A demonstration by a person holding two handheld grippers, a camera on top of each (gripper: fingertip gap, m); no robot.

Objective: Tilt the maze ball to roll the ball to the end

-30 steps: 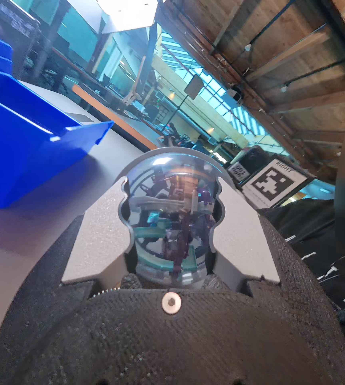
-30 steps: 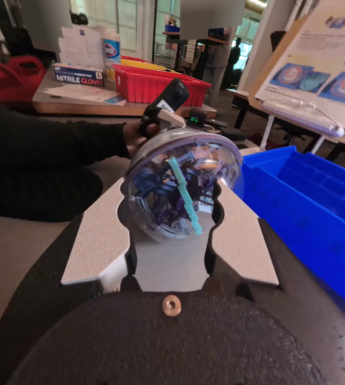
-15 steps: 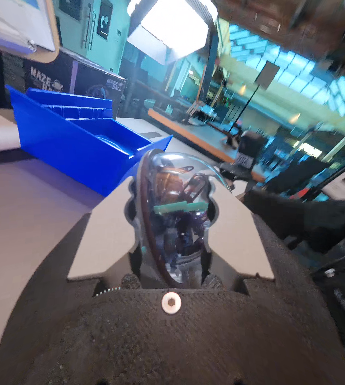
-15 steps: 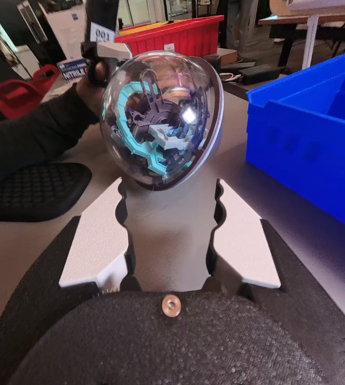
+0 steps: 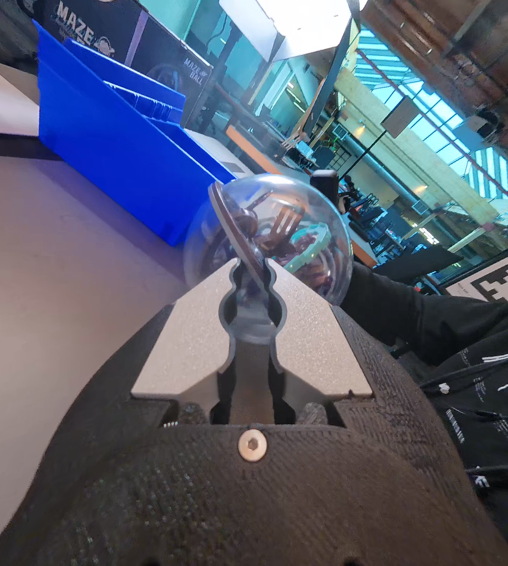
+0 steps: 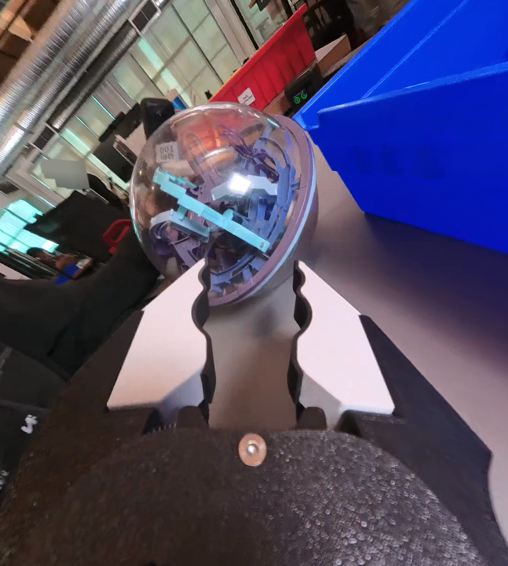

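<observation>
The maze ball (image 5: 277,239) is a clear sphere with teal, blue and purple tracks inside and a dark rim around its middle. My left gripper (image 5: 251,269) is shut on that rim at its fingertips and holds the ball tilted above the grey table (image 5: 47,275). In the right wrist view the maze ball (image 6: 225,208) sits just beyond my right gripper (image 6: 248,266), which is open, with the ball's lower edge between its tips. I cannot make out the small ball inside the maze.
A blue bin (image 5: 118,153) stands on the table behind the ball, close on the right in the right wrist view (image 6: 446,153). A dark box (image 5: 118,39) stands behind it. A person's black sleeve (image 5: 400,312) lies to the right. A red bin (image 6: 271,61) is far back.
The left jaws have narrowed from around the ball's body onto its rim at the fingertips. The ball has turned and tilted. The right gripper has rolled and come closer to the ball.
</observation>
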